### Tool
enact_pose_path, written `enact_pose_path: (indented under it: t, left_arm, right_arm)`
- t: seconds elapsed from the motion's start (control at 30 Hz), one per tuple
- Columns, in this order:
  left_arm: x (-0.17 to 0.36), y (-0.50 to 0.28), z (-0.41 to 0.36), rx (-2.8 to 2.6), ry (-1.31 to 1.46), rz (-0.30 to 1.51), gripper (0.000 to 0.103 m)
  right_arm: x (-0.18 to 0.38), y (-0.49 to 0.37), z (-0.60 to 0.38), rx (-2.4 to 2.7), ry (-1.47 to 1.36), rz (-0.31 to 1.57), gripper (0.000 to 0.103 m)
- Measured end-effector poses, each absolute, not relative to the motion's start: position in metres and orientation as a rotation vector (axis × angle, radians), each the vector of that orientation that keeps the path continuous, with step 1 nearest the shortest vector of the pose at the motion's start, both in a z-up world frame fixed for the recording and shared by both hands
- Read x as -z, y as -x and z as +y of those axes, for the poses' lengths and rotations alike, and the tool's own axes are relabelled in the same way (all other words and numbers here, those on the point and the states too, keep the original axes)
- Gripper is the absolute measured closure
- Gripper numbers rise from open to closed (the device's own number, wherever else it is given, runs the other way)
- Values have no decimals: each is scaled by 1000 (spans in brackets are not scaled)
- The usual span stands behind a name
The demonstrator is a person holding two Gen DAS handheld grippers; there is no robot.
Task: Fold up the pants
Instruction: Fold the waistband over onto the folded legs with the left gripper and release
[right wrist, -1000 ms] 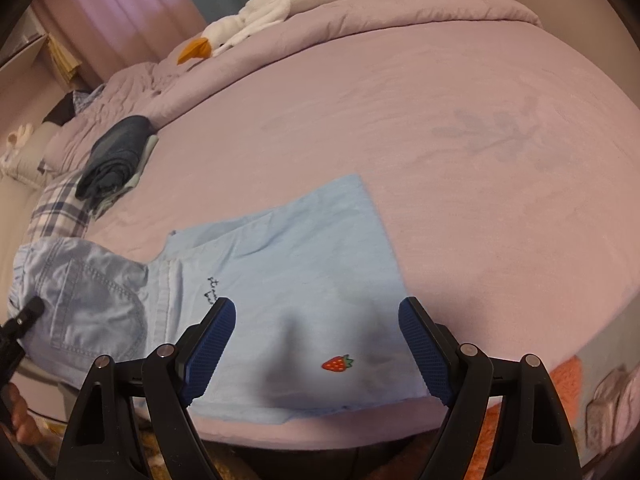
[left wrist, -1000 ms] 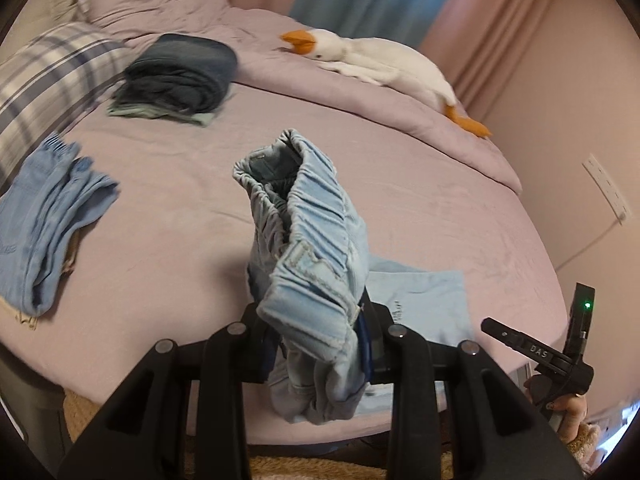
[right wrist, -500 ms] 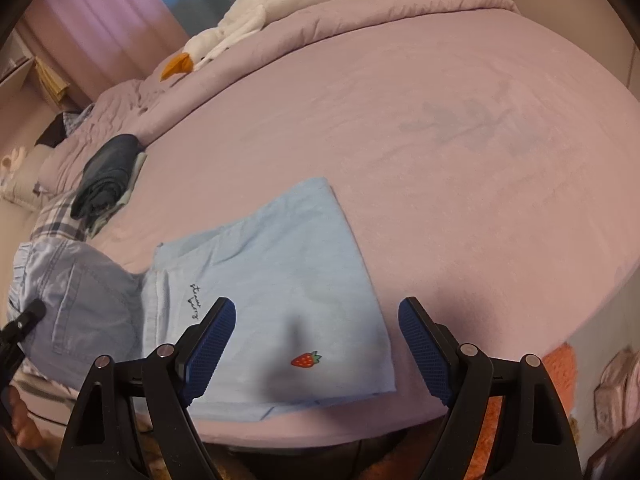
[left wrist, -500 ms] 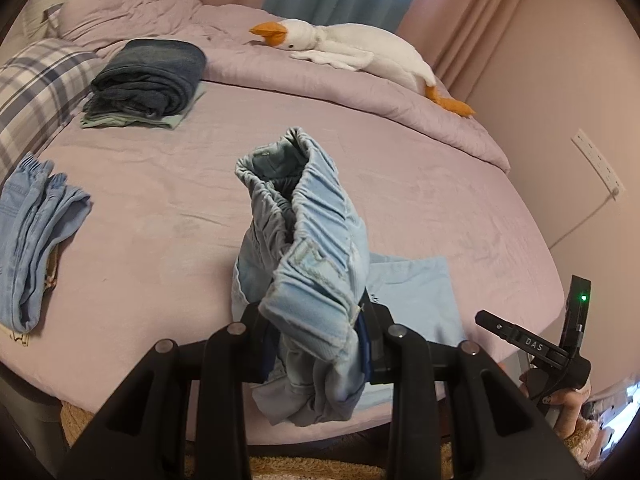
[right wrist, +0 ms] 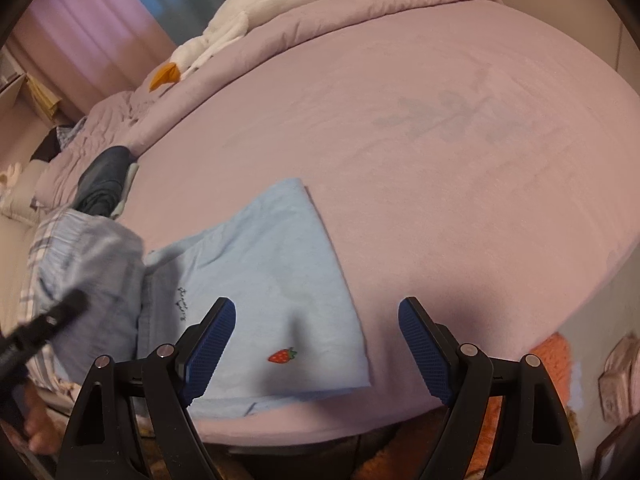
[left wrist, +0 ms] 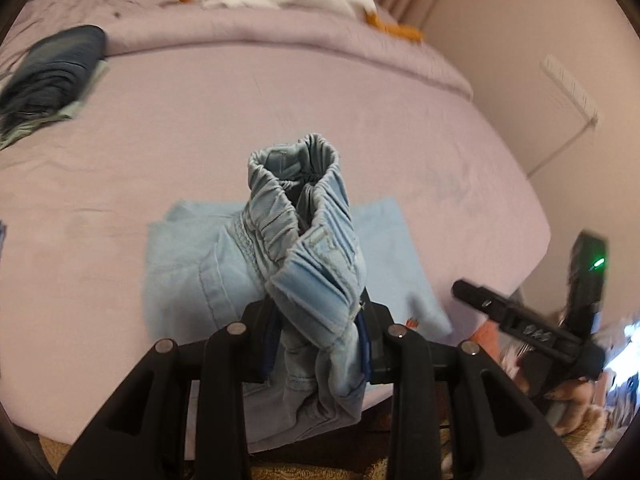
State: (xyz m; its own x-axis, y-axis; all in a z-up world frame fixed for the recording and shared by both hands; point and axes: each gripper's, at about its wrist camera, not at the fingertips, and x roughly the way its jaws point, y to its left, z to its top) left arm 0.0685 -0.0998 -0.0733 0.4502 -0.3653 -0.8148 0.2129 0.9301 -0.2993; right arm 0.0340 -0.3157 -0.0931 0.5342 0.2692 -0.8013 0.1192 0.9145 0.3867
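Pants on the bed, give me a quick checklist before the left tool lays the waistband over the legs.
1. Left tool grip on the waistband: ok, shut on bunched fabric.
2. Right tool free: ok, open, holding nothing.
3. Pant legs flat on the bed: ok, lying smooth, strawberry patch facing up.
4. Landing area on the legs: ok, nothing lies on them.
5. Hem at the bed edge: cannot tell, the near edge sits behind the right tool.
6. Folded dark clothes out of the way: ok, well apart.
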Motion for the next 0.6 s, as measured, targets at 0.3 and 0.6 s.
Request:
enact_pose_path:
  t: [0.3,0.6]
  left_arm:
    - [102,-84,-111,475,316,1181,51]
    - [72,-59,-51,285,312,1052,22]
  right_arm:
    - [100,-30,-320,-82,-435,1038,20]
    - [88,-37,-312,-124,-401,1024,20]
